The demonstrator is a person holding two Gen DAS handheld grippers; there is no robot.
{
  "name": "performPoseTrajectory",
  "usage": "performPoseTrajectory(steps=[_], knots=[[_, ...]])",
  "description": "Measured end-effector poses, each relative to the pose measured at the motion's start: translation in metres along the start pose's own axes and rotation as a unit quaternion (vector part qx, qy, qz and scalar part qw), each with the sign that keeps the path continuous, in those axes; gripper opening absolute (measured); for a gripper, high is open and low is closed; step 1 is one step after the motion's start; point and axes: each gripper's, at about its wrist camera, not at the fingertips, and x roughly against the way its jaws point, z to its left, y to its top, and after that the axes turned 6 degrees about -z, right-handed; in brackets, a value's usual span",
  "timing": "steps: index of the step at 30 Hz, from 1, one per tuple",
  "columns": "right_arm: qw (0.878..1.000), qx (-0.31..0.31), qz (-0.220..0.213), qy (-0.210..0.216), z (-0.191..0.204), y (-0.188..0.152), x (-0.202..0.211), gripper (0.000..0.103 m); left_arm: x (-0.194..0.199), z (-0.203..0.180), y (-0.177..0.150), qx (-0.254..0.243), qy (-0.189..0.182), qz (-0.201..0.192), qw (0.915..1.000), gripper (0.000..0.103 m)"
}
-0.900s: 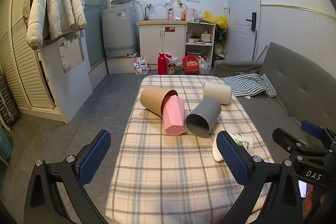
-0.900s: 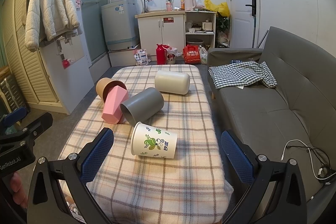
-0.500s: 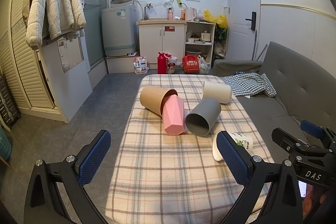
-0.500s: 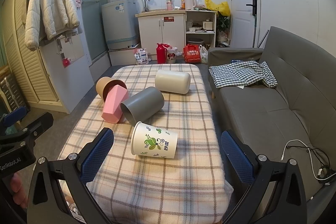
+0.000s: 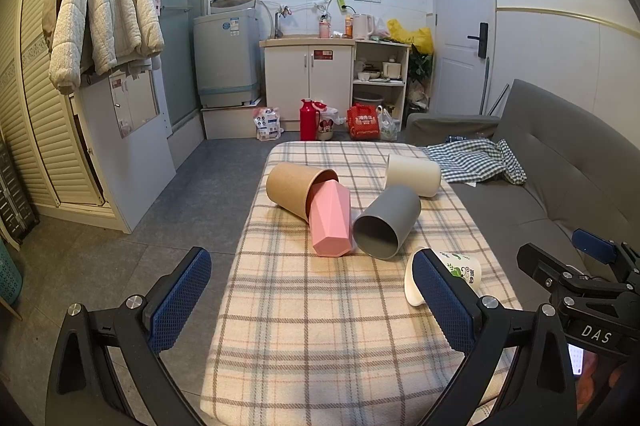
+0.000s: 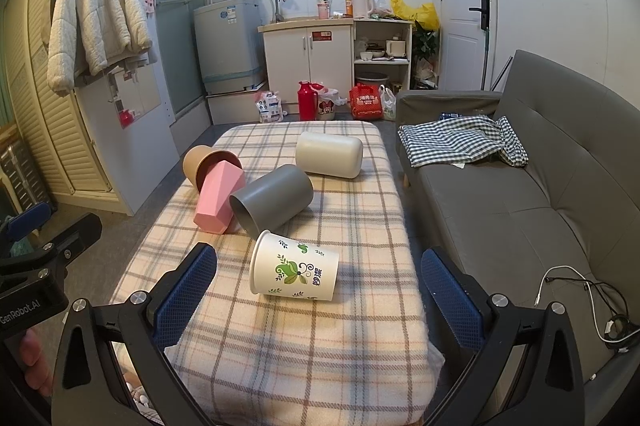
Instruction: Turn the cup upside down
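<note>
Cups lie toppled on a plaid-covered table (image 6: pixel 320 326): a white paper cup (image 6: pixel 294 268) with green leaf print rests on its side nearest, mouth to the left, with a grey cup (image 6: pixel 272 200), a pink faceted cup (image 6: pixel 220 196), a tan cup (image 6: pixel 204 164) and a cream cup (image 6: pixel 330 154) farther back. The pink one's far end sits inside the tan cup's mouth, and the grey cup touches the pink one. Right of the table runs a grey sofa (image 6: pixel 520 194) with a checked cloth (image 6: pixel 460 142) on it; at the far wall stand white cabinets (image 6: pixel 308 60), a washing machine (image 6: pixel 228 46) and a red thermos (image 6: pixel 307 101), and a pale jacket (image 6: pixel 96 22) hangs at the left. The right gripper (image 6: pixel 316 300) is released, jaws spread wide, the paper cup lying just beyond them and untouched. The left gripper (image 5: pixel 312 302) is likewise spread open over bare cloth; its right finger (image 5: pixel 438 300) hides much of the paper cup (image 5: pixel 460 268) in that view. The table's near edge is cut off by both grippers' frames.
</note>
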Motion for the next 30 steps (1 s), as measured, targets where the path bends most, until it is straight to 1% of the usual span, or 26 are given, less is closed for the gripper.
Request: performPoseTrajectory(steps=[9, 13, 16, 21, 27, 30], knots=[[1.0, 0.0, 0.005, -0.001, 0.0, -0.008, -0.007, 0.103, -0.001, -0.001, -0.003, 0.0, -0.001, 0.001, 1.0, 0.103], [1.0, 0.004, 0.016, -0.004, 0.004, -0.006, -0.013, 0.103, 0.0, -0.003, -0.003, 0.002, -0.003, 0.003, 1.0, 0.103], [1.0, 0.005, 0.03, -0.007, 0.008, -0.002, -0.019, 0.103, -0.008, -0.001, -0.005, 0.006, -0.006, 0.008, 0.9999, 0.103], [0.998, 0.008, 0.066, -0.008, 0.019, 0.014, -0.042, 0.103, -0.033, 0.01, -0.004, 0.008, -0.009, 0.026, 0.9996, 0.103], [0.992, -0.007, 0.129, -0.008, 0.037, 0.04, -0.1, 0.103, -0.063, 0.029, -0.002, 0.015, 0.001, 0.049, 0.9987, 0.103], [0.984, -0.033, 0.173, -0.01, 0.04, 0.05, -0.139, 0.103, -0.082, 0.042, -0.002, 0.019, 0.008, 0.064, 0.9977, 0.103]])
